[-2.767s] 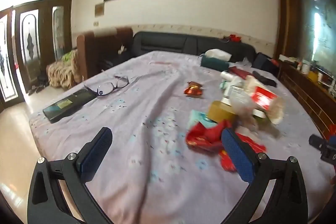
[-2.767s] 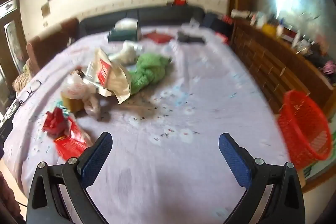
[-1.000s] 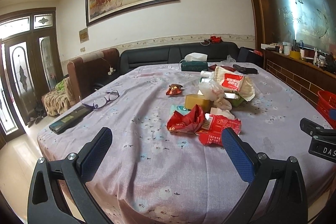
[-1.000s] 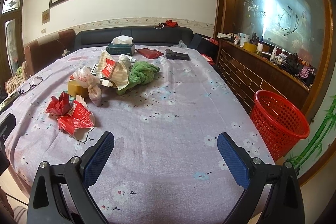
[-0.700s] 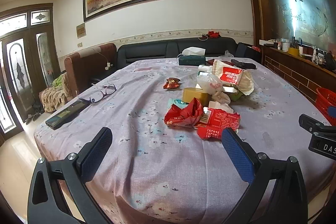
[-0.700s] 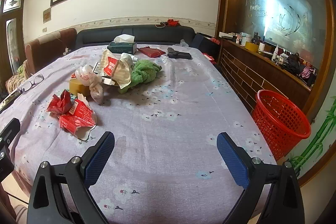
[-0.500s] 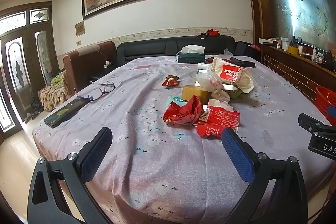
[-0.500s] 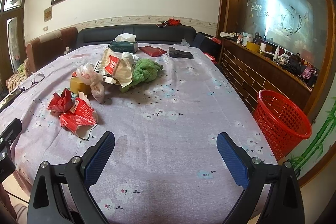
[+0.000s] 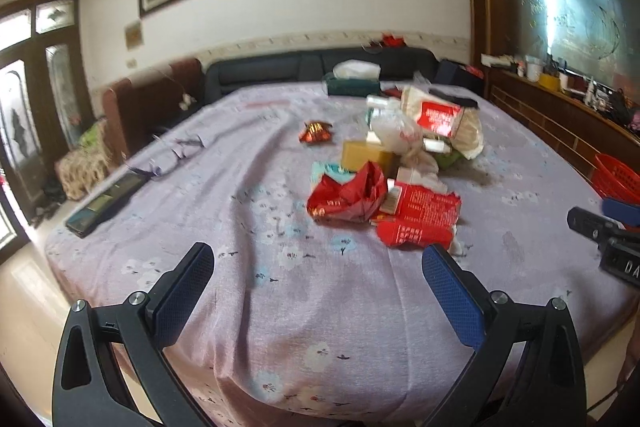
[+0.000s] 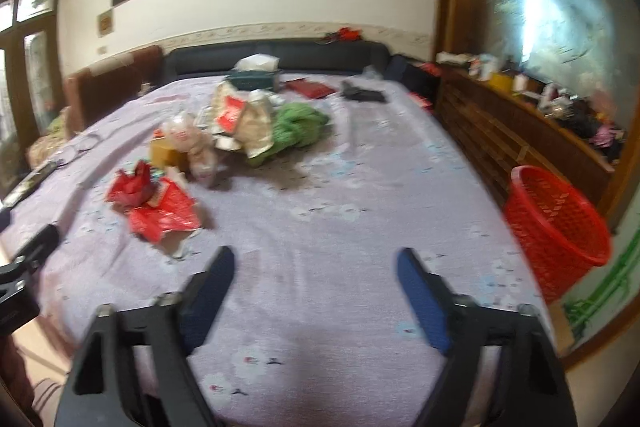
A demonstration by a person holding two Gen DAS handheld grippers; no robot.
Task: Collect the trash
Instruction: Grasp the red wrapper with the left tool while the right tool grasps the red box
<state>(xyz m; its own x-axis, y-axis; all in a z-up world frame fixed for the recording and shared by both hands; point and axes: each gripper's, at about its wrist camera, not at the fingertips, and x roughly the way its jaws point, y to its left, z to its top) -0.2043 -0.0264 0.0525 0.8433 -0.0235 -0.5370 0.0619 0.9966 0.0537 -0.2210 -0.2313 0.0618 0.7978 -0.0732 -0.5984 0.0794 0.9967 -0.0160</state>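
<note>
1. The left claw (image 9: 316, 267) hangs wide open and empty over the near edge of the worktop (image 9: 320, 307), its blue pads well apart. Against half a second ago it has eased forward and dipped, so the red trash sits closer and larger between its fingers.

2. The right claw (image 10: 316, 267) is also open and holds nothing, but its pads now stand visibly nearer each other than in the earlier views. I judge it has begun to close a little, or is merely being re-gripped; the blur shows it is moving.

3. Just beyond the left claw lies the nearest trash: a crumpled red wrapper (image 9: 346, 197) touching a flattened red packet (image 9: 416, 221), the packet on the right. Both are untouched on the cloth.

4. Farther on sits the main heap: a yellow box (image 9: 366, 155), a clear plastic bag (image 9: 394, 131) and a tan bag with a red label (image 9: 444, 123), with a green cloth (image 10: 298, 125) to the right of them. A small red foil wrapper (image 9: 316, 133) lies apart on the left.

5. Eyeglasses (image 9: 176, 157) and a dark remote (image 9: 106, 201) lie at the far left, probably not trash.

6. The red basket (image 10: 556, 219) stands on the floor to the right of the worktop, apparently empty. So nothing is collected yet; the forward drift suggests the first pick will be the red wrapper pair.
</note>
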